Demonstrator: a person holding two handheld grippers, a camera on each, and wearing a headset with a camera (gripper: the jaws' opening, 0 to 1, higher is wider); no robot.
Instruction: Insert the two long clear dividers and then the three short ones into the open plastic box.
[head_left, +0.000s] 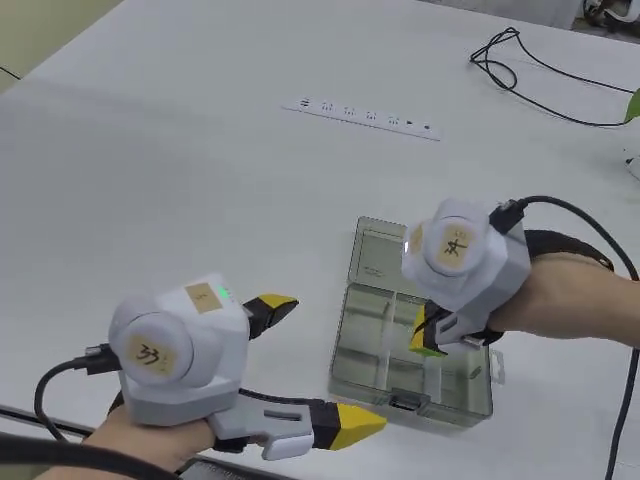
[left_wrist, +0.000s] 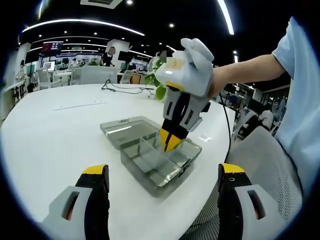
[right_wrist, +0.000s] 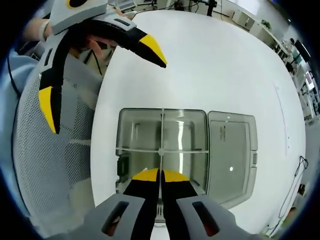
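Note:
The open plastic box (head_left: 440, 408) lies on the white table near its front edge, with its lid (head_left: 378, 250) folded flat behind it. My right gripper (head_left: 430, 338) points down into the box, shut on a thin clear divider (right_wrist: 161, 131) that stands upright across the middle of the box (right_wrist: 131, 131). A second clear divider (right_wrist: 140, 150) crosses it at right angles. My left gripper (head_left: 315, 365) hovers open and holds nothing, left of the box. In the left gripper view, the right gripper (left_wrist: 171, 141) has its tips inside the box (left_wrist: 150, 176).
A white power strip (head_left: 360, 113) lies farther back on the table, and a black cable (head_left: 535, 80) coils at the far right. A grey mesh chair (right_wrist: 55, 165) stands at the table's near edge.

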